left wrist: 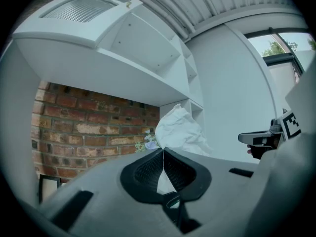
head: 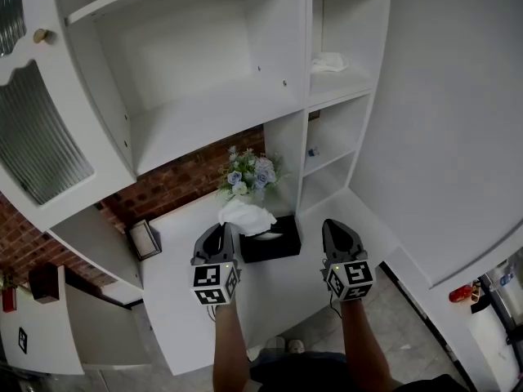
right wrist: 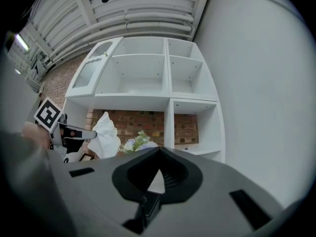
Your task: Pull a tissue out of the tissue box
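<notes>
The left gripper (head: 224, 229) and the right gripper (head: 335, 224) look alike: black, ribbed, wedge-shaped jaws set in a smooth pale grey plastic body with dark rectangular slots. Each ends in a white cube printed with black square markers, the left cube (head: 214, 284) and the right cube (head: 350, 279). A thin cable (head: 331, 306) loops below the right cube. The forearms (head: 230, 345) are uncovered, and dark clothing (head: 327, 374) shows beneath.

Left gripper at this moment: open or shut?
Shut. The left gripper has its jaw tips pressed together on the white tissue, which bunches up just beyond them.
</notes>
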Motion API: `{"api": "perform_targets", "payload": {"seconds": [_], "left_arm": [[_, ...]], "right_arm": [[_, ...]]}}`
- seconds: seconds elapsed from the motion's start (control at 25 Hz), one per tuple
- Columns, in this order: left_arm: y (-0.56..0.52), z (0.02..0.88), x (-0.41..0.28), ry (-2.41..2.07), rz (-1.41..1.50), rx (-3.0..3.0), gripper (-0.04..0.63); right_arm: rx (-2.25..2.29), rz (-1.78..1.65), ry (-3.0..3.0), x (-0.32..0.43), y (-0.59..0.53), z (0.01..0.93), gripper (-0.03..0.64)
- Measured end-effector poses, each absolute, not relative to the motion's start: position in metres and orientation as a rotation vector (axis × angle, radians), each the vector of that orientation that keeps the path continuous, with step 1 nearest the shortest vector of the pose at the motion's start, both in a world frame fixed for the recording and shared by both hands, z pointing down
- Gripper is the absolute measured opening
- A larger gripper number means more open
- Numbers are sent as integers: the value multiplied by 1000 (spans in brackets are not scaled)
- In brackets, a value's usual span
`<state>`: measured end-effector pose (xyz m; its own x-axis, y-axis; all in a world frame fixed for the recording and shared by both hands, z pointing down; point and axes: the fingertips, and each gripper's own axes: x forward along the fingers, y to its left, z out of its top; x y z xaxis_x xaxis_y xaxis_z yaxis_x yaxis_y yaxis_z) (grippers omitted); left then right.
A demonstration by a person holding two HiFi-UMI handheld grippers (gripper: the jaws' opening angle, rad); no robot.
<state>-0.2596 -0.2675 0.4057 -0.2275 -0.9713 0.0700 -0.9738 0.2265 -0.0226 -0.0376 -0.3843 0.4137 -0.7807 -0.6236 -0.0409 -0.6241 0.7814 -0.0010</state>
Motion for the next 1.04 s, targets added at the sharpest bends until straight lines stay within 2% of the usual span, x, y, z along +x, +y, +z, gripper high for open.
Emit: {"api": "perform_targets", "payload": {"seconds": [1.04], "left_arm": [[-275, 421, -247, -2367, 126, 1946, 9]], "right_arm": [[-998, 0, 2968, -40, -385, 422, -2]]}}
